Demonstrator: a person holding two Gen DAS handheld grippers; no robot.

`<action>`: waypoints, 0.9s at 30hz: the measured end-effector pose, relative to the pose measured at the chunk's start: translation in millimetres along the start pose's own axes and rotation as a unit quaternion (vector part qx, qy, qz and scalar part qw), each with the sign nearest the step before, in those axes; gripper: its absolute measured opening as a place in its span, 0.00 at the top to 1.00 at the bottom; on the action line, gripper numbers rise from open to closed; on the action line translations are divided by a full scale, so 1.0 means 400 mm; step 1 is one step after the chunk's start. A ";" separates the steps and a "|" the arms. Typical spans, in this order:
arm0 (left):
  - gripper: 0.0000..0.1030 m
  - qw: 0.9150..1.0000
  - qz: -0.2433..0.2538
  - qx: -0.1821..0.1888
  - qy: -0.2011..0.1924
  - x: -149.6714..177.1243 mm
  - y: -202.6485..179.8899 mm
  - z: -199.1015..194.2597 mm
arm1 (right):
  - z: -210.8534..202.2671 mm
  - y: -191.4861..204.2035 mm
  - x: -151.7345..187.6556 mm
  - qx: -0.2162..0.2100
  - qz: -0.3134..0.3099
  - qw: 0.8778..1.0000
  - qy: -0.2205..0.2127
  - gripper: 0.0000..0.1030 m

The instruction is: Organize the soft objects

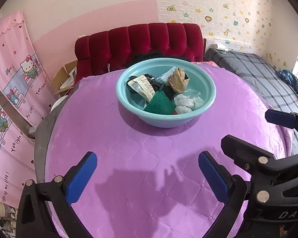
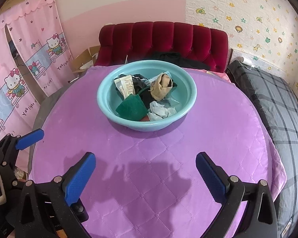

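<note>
A light blue basin (image 1: 204, 80) (image 2: 105, 103) stands on the purple quilted cloth (image 1: 109, 138) (image 2: 218, 129). Inside lie a green cloth (image 1: 158, 103) (image 2: 130, 107), a tan sock (image 1: 179, 79) (image 2: 161, 86), crumpled white tissue (image 1: 185, 103) (image 2: 160, 110), a printed tube-like packet (image 1: 142, 86) (image 2: 126, 85) and dark fabric (image 1: 169, 93) (image 2: 147, 99). My left gripper (image 1: 148, 175) is open, well short of the basin, nothing between its blue pads. My right gripper (image 2: 146, 175) is likewise open and empty. In the left wrist view the right gripper (image 1: 253, 134) shows at the right edge.
A red tufted headboard (image 1: 141, 43) (image 2: 164, 39) rises behind the basin with dark clothing (image 2: 178, 58) at its foot. A grey plaid bed (image 1: 257, 75) (image 2: 277, 103) lies to the right. Pink cartoon curtains (image 1: 14, 75) (image 2: 30, 55) hang left, beside a cardboard box (image 1: 64, 79).
</note>
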State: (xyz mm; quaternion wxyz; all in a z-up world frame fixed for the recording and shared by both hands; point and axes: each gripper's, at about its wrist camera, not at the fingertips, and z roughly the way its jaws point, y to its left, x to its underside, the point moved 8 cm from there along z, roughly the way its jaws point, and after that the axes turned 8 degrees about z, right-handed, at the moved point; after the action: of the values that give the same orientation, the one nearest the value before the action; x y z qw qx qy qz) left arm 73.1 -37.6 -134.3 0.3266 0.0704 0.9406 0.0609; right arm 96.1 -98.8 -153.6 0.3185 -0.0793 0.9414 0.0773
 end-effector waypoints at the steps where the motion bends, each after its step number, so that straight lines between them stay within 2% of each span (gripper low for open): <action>1: 0.00 1.000 0.001 0.000 0.000 0.000 0.000 -0.001 | -0.001 0.001 0.003 0.001 0.000 1.000 0.000 0.00; 27: 0.00 1.000 -0.002 -0.001 -0.004 0.012 -0.007 -0.016 | -0.018 0.001 0.016 0.001 0.000 1.000 -0.006 0.00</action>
State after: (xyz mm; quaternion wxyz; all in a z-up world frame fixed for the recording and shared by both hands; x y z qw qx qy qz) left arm 65.1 -39.9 -132.5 0.3304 0.0682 0.9394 0.0613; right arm 86.8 -100.5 -152.0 0.3245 -0.0786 0.9395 0.0771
